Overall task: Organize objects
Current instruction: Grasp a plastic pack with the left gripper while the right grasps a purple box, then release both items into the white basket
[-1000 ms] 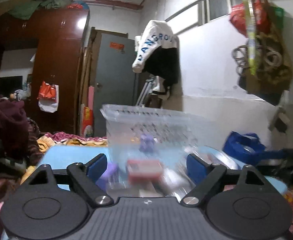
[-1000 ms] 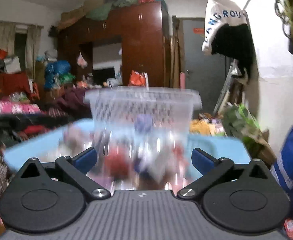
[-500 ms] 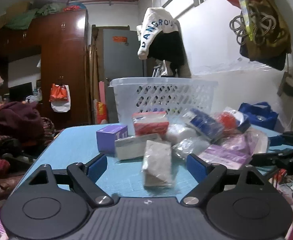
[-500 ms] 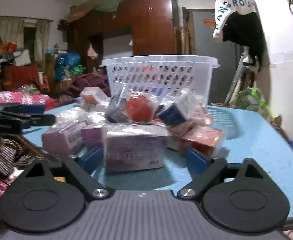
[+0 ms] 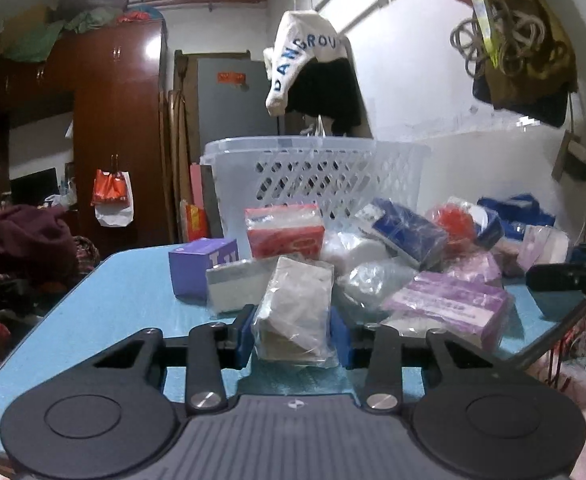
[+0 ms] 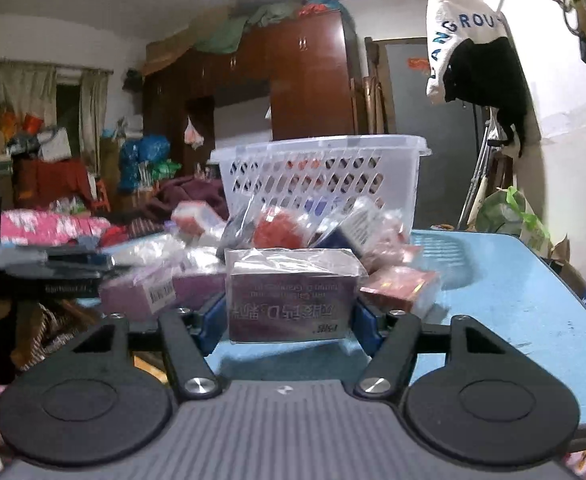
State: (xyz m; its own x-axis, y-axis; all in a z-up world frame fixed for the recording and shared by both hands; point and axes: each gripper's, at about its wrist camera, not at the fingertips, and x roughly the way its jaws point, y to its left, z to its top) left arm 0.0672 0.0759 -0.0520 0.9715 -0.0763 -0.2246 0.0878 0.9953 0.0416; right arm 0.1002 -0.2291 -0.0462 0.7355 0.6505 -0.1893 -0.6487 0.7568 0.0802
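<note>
A pile of wrapped packets and small boxes lies on the blue table (image 5: 125,300) in front of a white lattice basket (image 5: 317,176). My left gripper (image 5: 293,332) is shut on a white plastic-wrapped packet (image 5: 297,300) at the pile's near edge, blue pads pressing both its sides. In the right wrist view, my right gripper (image 6: 287,316) has its jaws closing on a purple box (image 6: 289,300) in clear wrap, and the pads meet the wrap on both sides. Behind it stands the basket (image 6: 321,168).
A purple carton (image 5: 203,264), a red box (image 5: 285,236), a blue pack (image 5: 405,232) and a lilac pack (image 5: 449,308) crowd the pile. A red packet (image 6: 401,284) lies right of the purple box. Bare table (image 6: 513,280) stretches to the right. Clothes and bags surround the table.
Both grippers sank toward the pile. The left jaws went from wide open to shut on the white packet. The right jaws narrowed around the purple box.
</note>
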